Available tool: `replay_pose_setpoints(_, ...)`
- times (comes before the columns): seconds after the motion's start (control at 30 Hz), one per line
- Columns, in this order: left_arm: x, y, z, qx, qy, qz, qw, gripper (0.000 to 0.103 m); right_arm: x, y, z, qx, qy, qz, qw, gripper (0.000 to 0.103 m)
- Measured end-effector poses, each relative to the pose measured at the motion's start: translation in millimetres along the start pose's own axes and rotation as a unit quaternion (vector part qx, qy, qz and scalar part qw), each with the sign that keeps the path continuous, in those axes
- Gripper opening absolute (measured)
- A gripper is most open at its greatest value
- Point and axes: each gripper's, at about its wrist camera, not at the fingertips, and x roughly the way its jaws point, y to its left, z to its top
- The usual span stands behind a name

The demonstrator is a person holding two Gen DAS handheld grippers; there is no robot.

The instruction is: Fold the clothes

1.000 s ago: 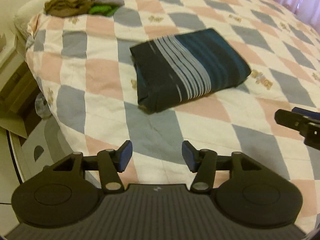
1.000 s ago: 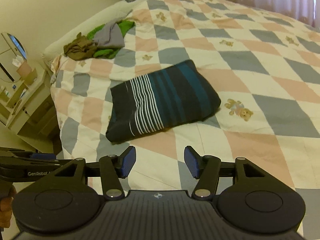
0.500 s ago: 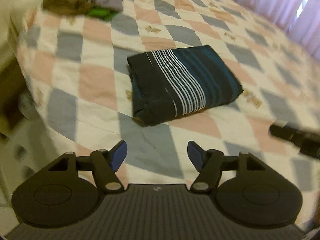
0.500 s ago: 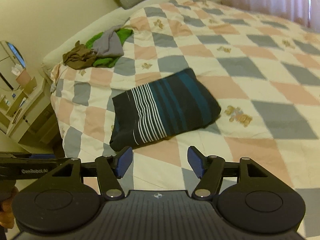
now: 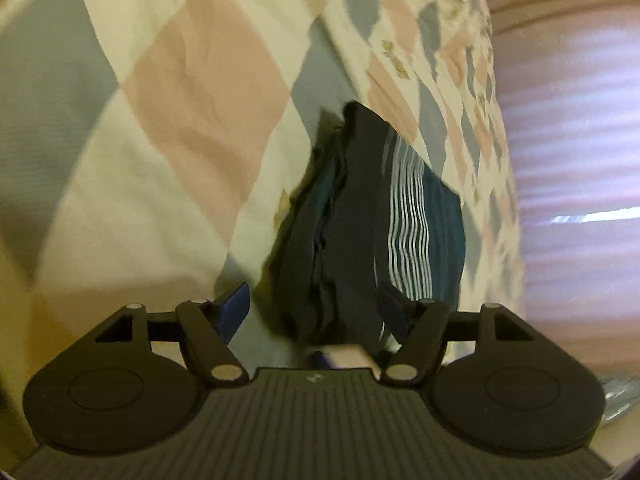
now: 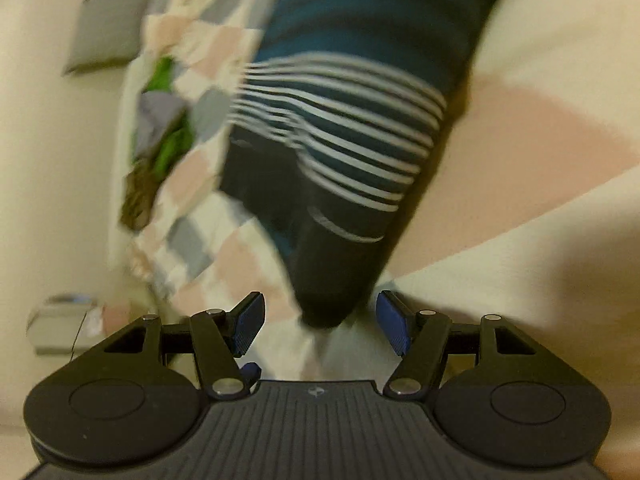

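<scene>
While both views blur: two grippers close on one folded garment.
Garment: folded dark striped shirt (image 5: 360, 240) lying on checked quilt (image 5: 192, 92), its edge between both sets of jaws.
Left gripper (image 5: 320, 312): jaws spread, straddling the stacked edge.
Right gripper (image 6: 320, 320): jaws released, flanking a corner.
Background: loose clothes pile (image 6: 160, 148), pink curtain (image 5: 568, 160).

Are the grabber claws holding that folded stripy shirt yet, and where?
Not yet. Both the left gripper and right gripper are open, each straddling an edge of the folded dark blue garment with white stripes, which lies on the checkered quilt.
</scene>
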Motion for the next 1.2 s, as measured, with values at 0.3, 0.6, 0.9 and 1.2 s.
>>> replay_pose_setpoints(0.3,66.1,21.7,41.2,-0.061,0.048,-0.102,0.9918,0.075,28.7,-9.8,2.0,0.026,-0.044,0.025,0.998,0.025)
replay_pose_setpoints(0.6,90.9,19.3,42.0,-0.054,0.067,-0.15,0.9848,0.09,1.4,13.0,7.0,0.035,-0.047,0.069,0.996,0.024)
replay_pose_setpoints(0.9,110.2,20.1,28.8,-0.067,0.094,-0.147,0.9824,0.095,-2.5,18.8,16.6,0.045,-0.037,0.09,0.994,0.024)
replay_pose_setpoints(1.2,126.7,17.2,15.0,-0.097,0.119,-0.185,0.9707,0.036,0.1,13.6,20.5,0.044,-0.029,0.11,0.993,0.024)
